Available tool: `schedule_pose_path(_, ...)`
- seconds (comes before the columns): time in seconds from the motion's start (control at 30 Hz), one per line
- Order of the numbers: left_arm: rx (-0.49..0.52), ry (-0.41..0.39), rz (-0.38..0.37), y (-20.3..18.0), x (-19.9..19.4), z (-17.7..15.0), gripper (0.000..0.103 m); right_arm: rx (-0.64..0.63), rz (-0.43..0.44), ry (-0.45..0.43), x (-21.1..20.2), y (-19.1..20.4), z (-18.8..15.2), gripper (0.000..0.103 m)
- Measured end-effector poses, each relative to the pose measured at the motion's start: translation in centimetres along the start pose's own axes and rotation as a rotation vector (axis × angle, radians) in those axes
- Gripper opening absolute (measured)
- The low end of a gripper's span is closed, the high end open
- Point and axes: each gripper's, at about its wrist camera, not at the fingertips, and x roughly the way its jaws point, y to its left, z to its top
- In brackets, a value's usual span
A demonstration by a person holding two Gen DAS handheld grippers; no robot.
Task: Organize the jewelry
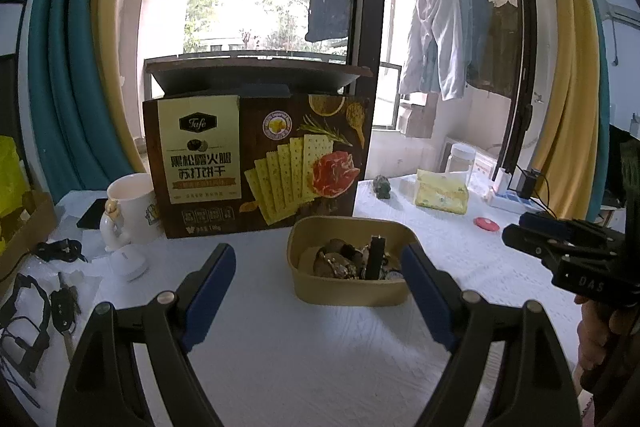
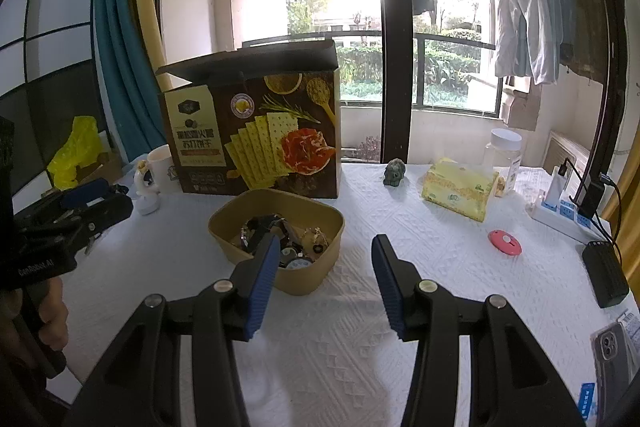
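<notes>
A tan paper bowl (image 1: pixel 348 293) (image 2: pixel 304 281) stands on the white cloth and holds a heap of jewelry (image 1: pixel 352 261) (image 2: pixel 276 235): dark and metallic pieces, tangled. My left gripper (image 1: pixel 318 263) is open and empty, above the cloth, its right finger beside the bowl. My right gripper (image 2: pixel 324 259) is open and empty, its left finger in front of the bowl's near rim. The right gripper also shows at the right edge of the left wrist view (image 1: pixel 560 251), the left gripper at the left edge of the right wrist view (image 2: pixel 80 215).
A cracker box (image 1: pixel 256 155) (image 2: pixel 256 131) with open lid stands behind the bowl. A white mug (image 1: pixel 132 203), white figurine (image 1: pixel 114 223), car key (image 1: pixel 64 307) and cables lie left. A tissue pack (image 2: pixel 460 189), green figurine (image 2: pixel 395 171), pink disc (image 2: pixel 505 242), power strip (image 2: pixel 560 211), phone (image 2: pixel 612 355) lie right.
</notes>
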Motion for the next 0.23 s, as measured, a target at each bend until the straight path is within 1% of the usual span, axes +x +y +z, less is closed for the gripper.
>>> schedule_pose_path(0.23,0.008,0.011,0.010,0.31,0.62,-0.20,0.085,0.000,0.001,0.013,0.76,-0.09,-0.12,0.046)
